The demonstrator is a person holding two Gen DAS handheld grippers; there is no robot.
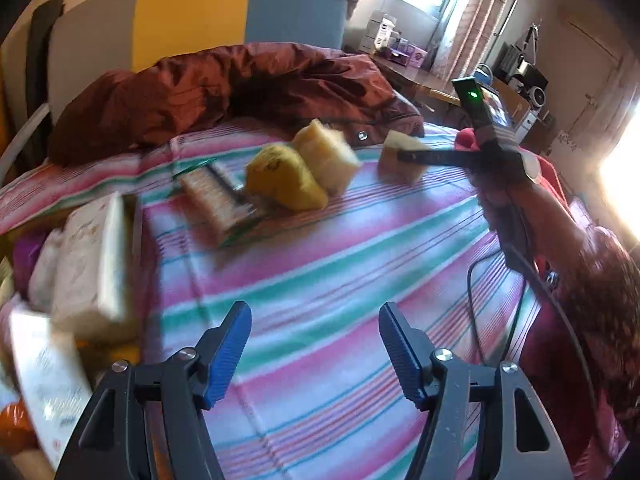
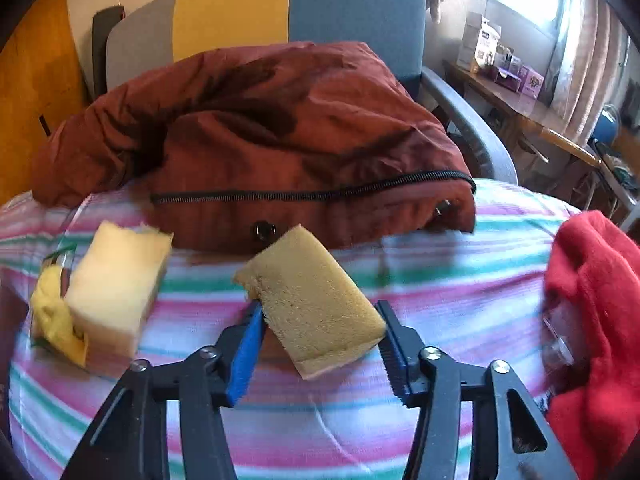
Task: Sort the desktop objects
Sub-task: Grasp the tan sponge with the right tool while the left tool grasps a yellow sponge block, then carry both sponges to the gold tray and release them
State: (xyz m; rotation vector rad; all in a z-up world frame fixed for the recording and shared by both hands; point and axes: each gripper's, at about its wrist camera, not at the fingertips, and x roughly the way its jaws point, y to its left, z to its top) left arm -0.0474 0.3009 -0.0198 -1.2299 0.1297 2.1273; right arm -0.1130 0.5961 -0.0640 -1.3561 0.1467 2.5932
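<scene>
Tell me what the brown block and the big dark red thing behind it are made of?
The brown block looks like sponge foam: matte, full of tiny pores, with crumbly edges. The dark red thing looks like a jacket of smooth, slightly shiny woven fabric, probably nylon: it wrinkles softly and has a black zipper.

The sponge (image 2: 312, 300) at the centre of the right wrist view is porous foam, rough and matt. The paler sponge (image 2: 116, 284) at left looks softer and smoother. The sheet (image 2: 440, 280) under them is woven striped cloth, matt. The rust-brown jacket (image 2: 256, 128) above has a faint sheen, with a dark zip and metal snaps. The red cloth (image 2: 600, 300) at right looks fleecy. The fingers (image 2: 244, 352) carry ribbed blue plastic pads on matt black plastic arms with shiny metal pins.
</scene>
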